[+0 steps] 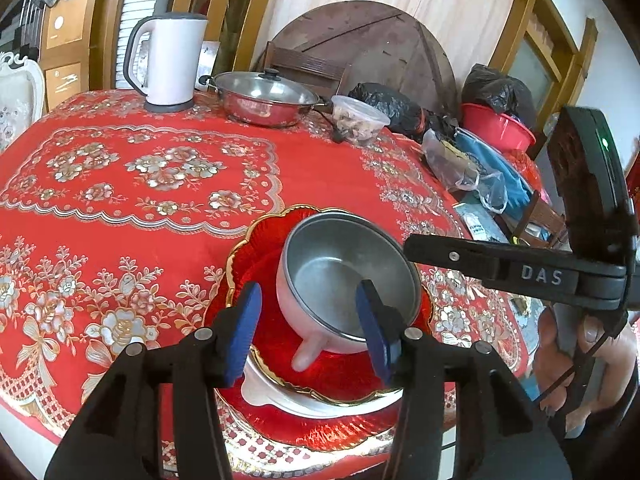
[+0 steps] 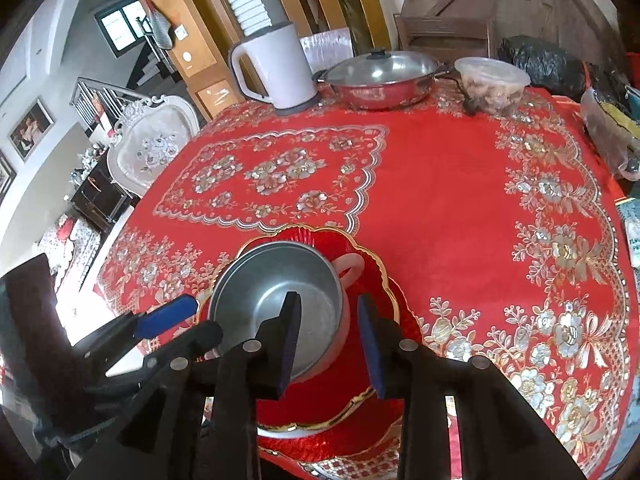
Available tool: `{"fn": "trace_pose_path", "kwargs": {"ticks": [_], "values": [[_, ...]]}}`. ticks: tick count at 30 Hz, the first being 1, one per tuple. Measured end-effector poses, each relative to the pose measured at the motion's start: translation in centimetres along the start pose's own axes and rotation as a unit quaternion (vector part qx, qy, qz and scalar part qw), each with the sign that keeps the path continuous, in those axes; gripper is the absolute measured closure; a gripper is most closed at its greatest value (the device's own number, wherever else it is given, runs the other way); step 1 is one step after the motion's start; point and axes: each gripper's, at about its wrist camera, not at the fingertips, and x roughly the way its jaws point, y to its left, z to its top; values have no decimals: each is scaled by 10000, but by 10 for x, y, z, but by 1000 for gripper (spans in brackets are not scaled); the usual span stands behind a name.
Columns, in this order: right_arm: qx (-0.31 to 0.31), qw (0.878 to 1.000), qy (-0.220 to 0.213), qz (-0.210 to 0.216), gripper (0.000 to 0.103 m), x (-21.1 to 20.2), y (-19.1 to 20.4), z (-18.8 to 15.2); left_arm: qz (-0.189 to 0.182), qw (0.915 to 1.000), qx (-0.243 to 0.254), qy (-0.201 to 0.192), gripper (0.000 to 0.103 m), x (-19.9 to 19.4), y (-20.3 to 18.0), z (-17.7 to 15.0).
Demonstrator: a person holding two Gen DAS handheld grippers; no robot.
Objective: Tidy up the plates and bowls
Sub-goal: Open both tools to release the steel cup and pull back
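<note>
- Even, soft daylight fills both views; colours read bright and saturated.
- Strong fisheye bending curves the walls and door frames near the edges, with black corners.
- Blown-out white glare sits at the lower left of the right wrist view.
- The metal bowl point(image 1: 348, 276) shows dull, soft reflections.
- Near black tong arms at the bottom look slightly soft.

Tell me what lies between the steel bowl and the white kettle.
Only bare red floral tablecloth shows between the bowl and kettle in the right wrist view; the left wrist view agrees.
</note>
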Motion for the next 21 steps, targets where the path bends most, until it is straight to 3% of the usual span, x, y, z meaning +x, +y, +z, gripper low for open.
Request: {"fn": "trace_pose_path", "kwargs": {"ticks": [3,5,8,10,13,18,21], "values": [[-124,9996,-239,103,63,-14,-1,-9,63,10000,-35,-20,55,-4,4,-2],[-185,9987,-421,237,52,-24,-5,-18,83,10000,-18,-11,55,-7,6,-5],[-304,9966,-659,401,41,-39,-10,-39,201,9994,278,-107,51,-14,4,-12],[-479,9950,-814,335,37,-49,-13,-56,307,9977,564,-219,35,-19,2,-20],[-739,9927,-900,308,32,-58,-16,-79,494,9939,891,-423,25,-26,5,-33],[-1053,9895,-919,369,29,-63,-19,-111,881,9862,1294,-544,20,-32,6,-53],[-1043,9892,-906,496,29,-60,-21,-125,703,9881,1286,-464,18,-31,7,-66]]}}
